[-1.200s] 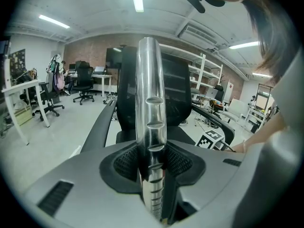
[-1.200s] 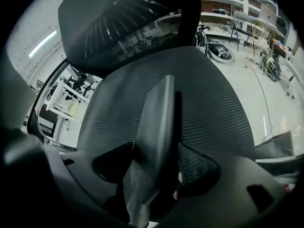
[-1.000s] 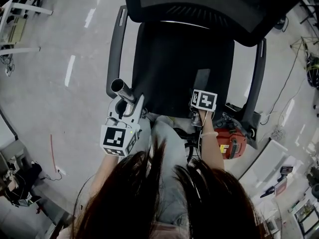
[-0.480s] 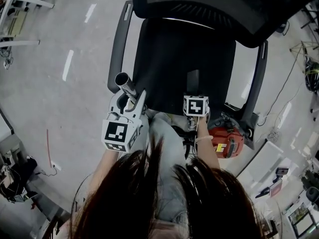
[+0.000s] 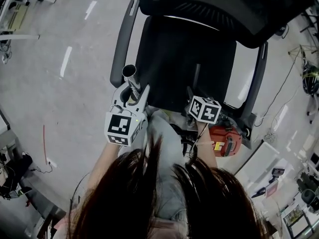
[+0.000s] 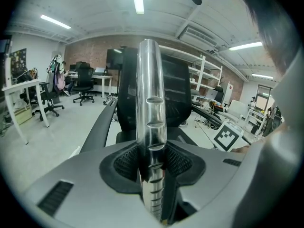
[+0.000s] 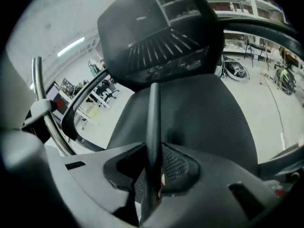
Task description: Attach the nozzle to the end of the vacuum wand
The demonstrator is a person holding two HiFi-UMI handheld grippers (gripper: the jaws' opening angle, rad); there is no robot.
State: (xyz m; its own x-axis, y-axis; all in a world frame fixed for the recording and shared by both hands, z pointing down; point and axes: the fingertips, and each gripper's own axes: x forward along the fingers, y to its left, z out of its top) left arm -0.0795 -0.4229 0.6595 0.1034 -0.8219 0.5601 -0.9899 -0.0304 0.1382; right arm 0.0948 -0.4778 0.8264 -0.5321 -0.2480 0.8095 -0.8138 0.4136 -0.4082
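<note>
We face a black mesh office chair (image 5: 169,54), whose seat lies under both tools. Low on our right, beside the chair, sits the red vacuum body (image 5: 227,139); it has a yellow label with print too small to read. The shiny chrome tube of the vacuum wand (image 5: 130,77) is clamped between the pads of the left gripper (image 6: 152,163). Its long axis runs straight out along the jaws, and its open round end points up and away from us, near the armrest (image 5: 124,44) on our left. The slim black plastic nozzle (image 7: 153,122) stands between the jaws of the right gripper (image 7: 154,170), which have just been closing and now pinch it. It too runs along the jaws, with its tip aimed over the seat toward the backrest (image 5: 224,4). The 2 parts are apart, roughly side by side. The marker cube (image 5: 121,128) on each gripper shows black-and-white square patterns.
</note>
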